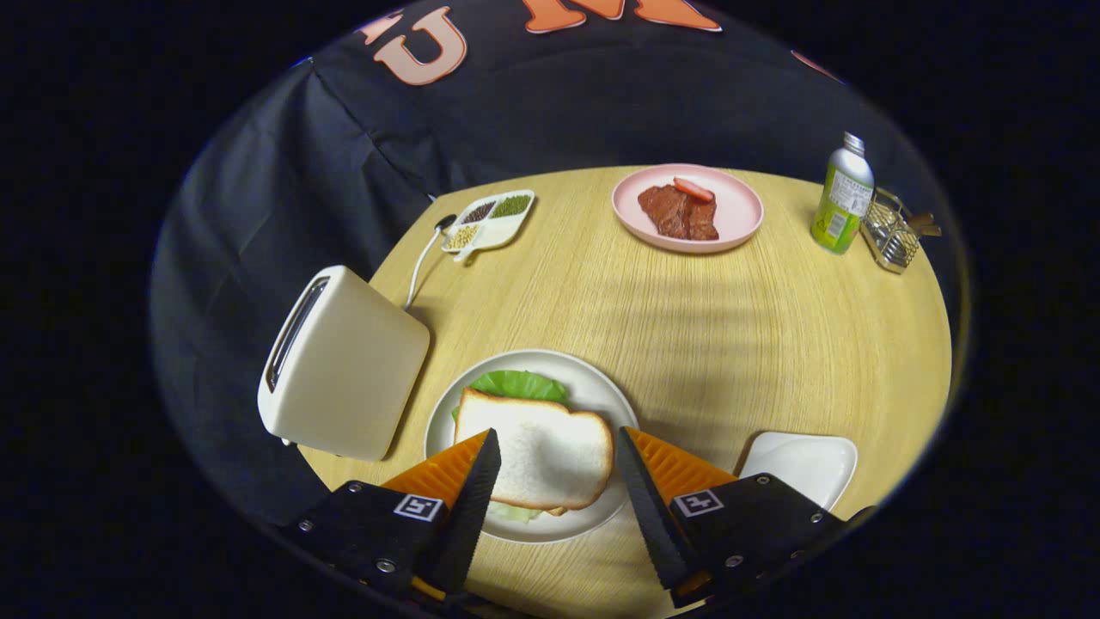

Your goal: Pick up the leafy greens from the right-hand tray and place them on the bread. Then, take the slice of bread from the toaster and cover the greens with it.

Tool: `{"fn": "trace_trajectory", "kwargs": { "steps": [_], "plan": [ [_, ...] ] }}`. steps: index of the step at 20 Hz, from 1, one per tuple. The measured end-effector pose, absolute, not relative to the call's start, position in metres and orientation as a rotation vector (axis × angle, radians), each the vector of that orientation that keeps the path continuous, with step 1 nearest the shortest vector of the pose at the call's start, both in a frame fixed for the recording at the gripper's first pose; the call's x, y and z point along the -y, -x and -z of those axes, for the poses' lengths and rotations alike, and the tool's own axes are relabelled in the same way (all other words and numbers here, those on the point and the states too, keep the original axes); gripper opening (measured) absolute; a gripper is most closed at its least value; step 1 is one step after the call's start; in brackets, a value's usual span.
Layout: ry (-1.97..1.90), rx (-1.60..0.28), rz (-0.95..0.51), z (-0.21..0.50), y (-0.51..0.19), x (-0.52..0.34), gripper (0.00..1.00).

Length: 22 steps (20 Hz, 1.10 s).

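The hand-held gripper [554, 460] hangs open astride the bread slice [534, 454], which covers the greens [516, 384] on the plate [601, 391]. A careless withdrawal could nudge the slice askew.

Showing at the bottom of the frame, the claw [557, 447] is presenting two wedge-shaped fingers [468, 507] with saw-toothed inner edges. Each is joining a black, matte mounting block studded with small silver screws. A square white marker with a black pattern is sitting on top of each block, lower left and lower right.
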<state>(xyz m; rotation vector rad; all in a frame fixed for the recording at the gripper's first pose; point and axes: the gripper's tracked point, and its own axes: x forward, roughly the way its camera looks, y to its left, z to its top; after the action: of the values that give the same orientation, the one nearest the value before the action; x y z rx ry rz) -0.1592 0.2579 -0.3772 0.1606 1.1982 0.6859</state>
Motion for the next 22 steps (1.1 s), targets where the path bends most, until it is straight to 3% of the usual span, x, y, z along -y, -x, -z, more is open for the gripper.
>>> {"fn": "trace_trajectory", "kwargs": {
  "steps": [1,9,22],
  "plan": [
    [-0.162,-1.153,-0.681,0.366,0.150,-0.255,0.88],
    [-0.145,-0.756,-0.578,0.247,0.071,-0.212,0.96],
    [-0.114,-0.183,-0.467,0.030,0.010,-0.159,0.98]
  ]
}}
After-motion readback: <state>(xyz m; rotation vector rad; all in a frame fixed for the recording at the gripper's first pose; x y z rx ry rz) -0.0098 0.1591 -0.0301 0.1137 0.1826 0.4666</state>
